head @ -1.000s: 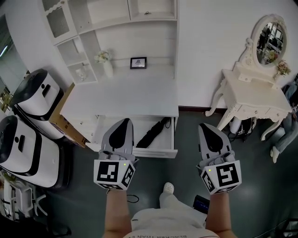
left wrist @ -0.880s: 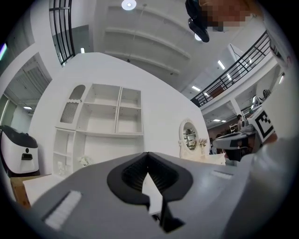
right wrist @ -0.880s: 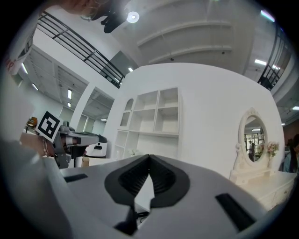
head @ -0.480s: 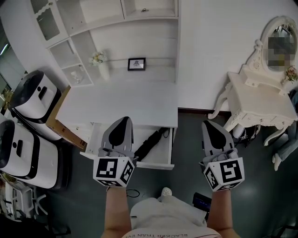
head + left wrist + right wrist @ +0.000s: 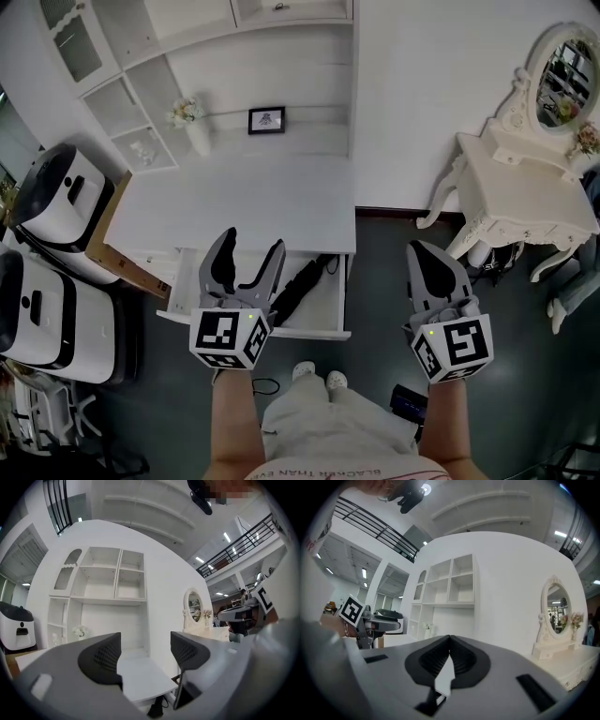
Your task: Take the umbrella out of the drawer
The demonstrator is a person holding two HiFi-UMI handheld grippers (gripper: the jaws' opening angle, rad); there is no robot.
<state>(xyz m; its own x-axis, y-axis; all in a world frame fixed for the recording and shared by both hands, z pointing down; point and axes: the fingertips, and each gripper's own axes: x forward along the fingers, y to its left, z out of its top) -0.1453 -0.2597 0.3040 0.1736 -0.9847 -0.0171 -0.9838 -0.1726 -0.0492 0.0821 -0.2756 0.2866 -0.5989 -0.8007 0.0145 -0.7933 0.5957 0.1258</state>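
A black folded umbrella [image 5: 305,281] lies slantwise in the open white drawer [image 5: 309,331] under the desk; its end also shows in the left gripper view [image 5: 157,708]. My left gripper [image 5: 253,242] hangs over the drawer's left half, just left of the umbrella. Its jaws are opening and nothing is between them [image 5: 144,656]. My right gripper [image 5: 427,251] is shut and empty [image 5: 450,641], held over the dark floor to the right of the drawer.
The white desk [image 5: 234,202] carries a shelf unit [image 5: 141,56], a flower vase [image 5: 192,122] and a small picture frame [image 5: 266,120]. A white dressing table with mirror [image 5: 525,187] stands right. White machines [image 5: 56,197] and a cardboard box [image 5: 117,262] are left. The person's feet [image 5: 317,375] are below the drawer.
The left gripper's jaws have gone from shut to wide apart. The person has stepped closer to the desk, and both feet now show below the drawer. The right gripper stays shut.
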